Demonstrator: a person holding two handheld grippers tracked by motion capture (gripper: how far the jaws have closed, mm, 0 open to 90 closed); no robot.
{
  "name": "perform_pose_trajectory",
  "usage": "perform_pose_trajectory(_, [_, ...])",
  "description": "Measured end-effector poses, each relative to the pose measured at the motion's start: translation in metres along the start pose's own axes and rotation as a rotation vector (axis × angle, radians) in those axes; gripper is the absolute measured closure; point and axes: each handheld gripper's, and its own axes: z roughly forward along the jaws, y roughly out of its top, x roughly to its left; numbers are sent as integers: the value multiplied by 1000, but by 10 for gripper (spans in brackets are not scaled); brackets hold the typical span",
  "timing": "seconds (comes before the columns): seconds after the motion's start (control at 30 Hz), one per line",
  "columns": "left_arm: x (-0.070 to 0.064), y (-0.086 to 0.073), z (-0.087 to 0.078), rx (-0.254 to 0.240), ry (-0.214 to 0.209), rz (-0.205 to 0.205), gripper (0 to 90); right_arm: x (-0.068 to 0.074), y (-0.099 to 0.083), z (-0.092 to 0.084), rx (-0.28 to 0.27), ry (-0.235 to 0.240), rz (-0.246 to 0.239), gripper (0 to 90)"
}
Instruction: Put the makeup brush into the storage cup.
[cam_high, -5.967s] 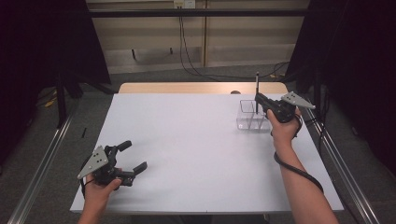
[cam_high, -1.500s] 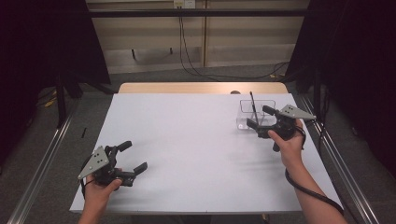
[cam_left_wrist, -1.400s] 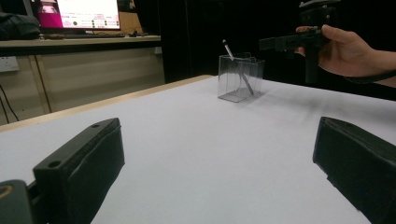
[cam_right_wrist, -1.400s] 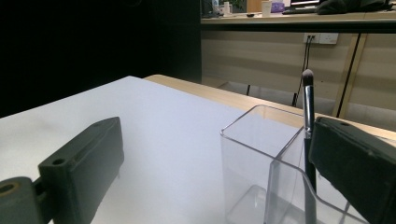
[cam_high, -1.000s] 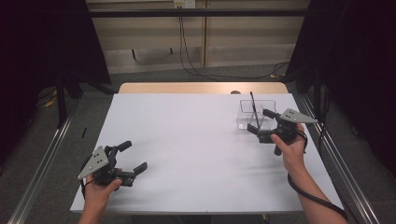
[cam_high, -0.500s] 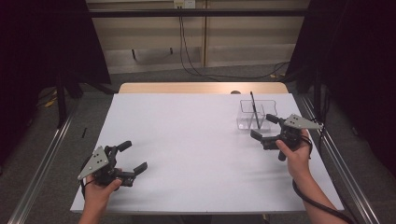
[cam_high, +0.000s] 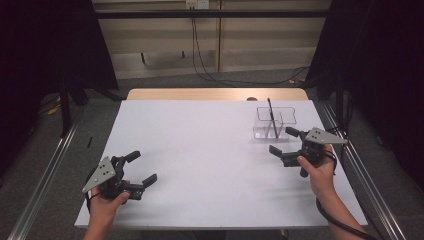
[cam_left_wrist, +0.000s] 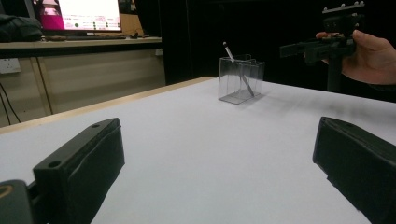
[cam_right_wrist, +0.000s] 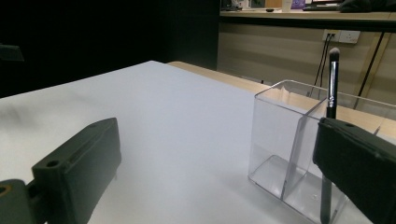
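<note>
Right gripper (cam_high: 286, 143) is held just above the white table (cam_high: 210, 150) near its right edge, jaws spread apart, nothing between them, just beside the clear plastic holder (cam_high: 274, 123) on the person's side of it and not touching it. A thin makeup brush (cam_high: 272, 118) stands tilted inside the holder, bristles up; in the right gripper view it sits in the compartment behind the divider (cam_right_wrist: 306, 154). Left gripper (cam_high: 141, 169) rests at the near left of the table, jaws also apart and empty, well apart from the holder.
</note>
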Motion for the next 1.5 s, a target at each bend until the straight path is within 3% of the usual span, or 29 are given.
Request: perform_pose_trajectory(1.5, [0,0,1,-1,0,-4,18,11,-25,-38,63,25,-21,4])
